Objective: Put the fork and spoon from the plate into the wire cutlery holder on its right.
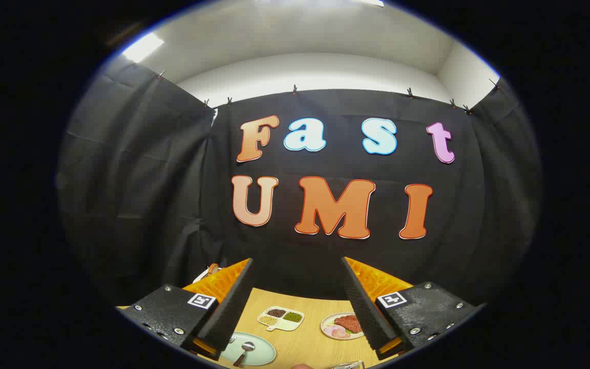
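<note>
Here the gripper gapes wide (holding nothing) above the plate bearing the spoon.

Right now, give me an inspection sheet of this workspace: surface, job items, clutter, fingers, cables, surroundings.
Surface: light wooden table, seen between the fingers.
Job's things: pale green plate with a spoon lying on it and what looks like the fork's tip at the finger's edge; part of a wire cutlery holder to the plate's right, cut off.
Clutter: divided dish of beans or grains; plate of meat, both beyond the green plate.
Gripper: fingers wide apart, held above the table, touching nothing.
Cables: nothing seen.
Surroundings: black cloth wall; white ceiling with a light panel.
</note>
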Demonstrator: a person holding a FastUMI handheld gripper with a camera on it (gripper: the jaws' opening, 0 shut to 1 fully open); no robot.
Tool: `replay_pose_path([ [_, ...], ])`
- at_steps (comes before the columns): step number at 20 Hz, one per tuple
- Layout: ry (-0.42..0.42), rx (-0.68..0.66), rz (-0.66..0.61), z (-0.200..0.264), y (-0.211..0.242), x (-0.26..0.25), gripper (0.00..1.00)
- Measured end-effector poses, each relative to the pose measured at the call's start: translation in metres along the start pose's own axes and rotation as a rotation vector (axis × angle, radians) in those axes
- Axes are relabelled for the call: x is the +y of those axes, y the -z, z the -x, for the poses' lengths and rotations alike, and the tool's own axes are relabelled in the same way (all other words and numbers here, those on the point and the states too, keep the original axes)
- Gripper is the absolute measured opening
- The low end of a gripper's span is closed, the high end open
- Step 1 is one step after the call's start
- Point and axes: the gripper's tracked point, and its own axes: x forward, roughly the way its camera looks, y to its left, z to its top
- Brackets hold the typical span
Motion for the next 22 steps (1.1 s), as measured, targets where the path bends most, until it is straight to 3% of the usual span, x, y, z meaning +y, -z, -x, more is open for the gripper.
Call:
replay_pose_path([
  [6,0.005,-0.007,-0.014,0.001,-0.002,-0.001,0.99],
  [14,0.076,0.013,-0.027,0.000,0.003,-0.018,0.99],
  [22,0.038,0.154,-0.043,-0.004,0.057,0.018,0.99],
])
